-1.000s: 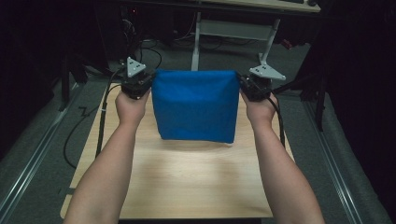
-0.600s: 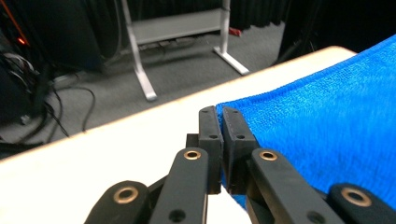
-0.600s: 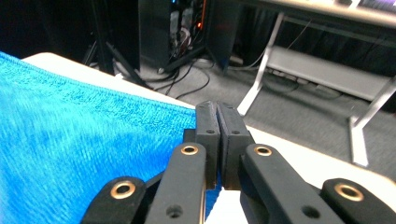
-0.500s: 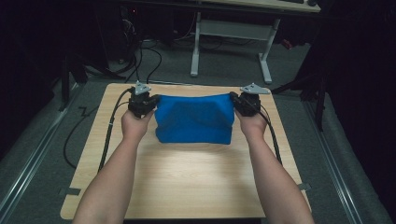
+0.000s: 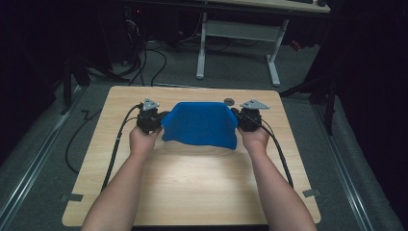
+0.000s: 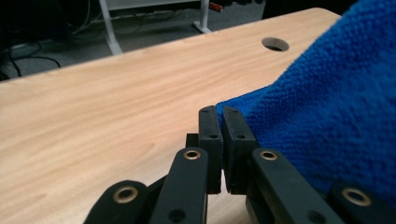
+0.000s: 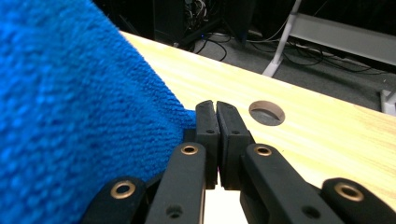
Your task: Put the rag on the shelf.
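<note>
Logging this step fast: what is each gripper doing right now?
Left gripper: closed, pinching a corner of the blue cloth.
Right gripper: closed, pinching the cloth's other corner.

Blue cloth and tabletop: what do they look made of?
Blue cloth: looks like microfibre or terry towelling, matte; the left gripper view shows a nubbly looped pile, and it sags softly between the grips. Tabletop: pale wood or wood-look laminate, I can't tell which; straight light grain, smooth satin surface, a round hole cut through it.
</note>
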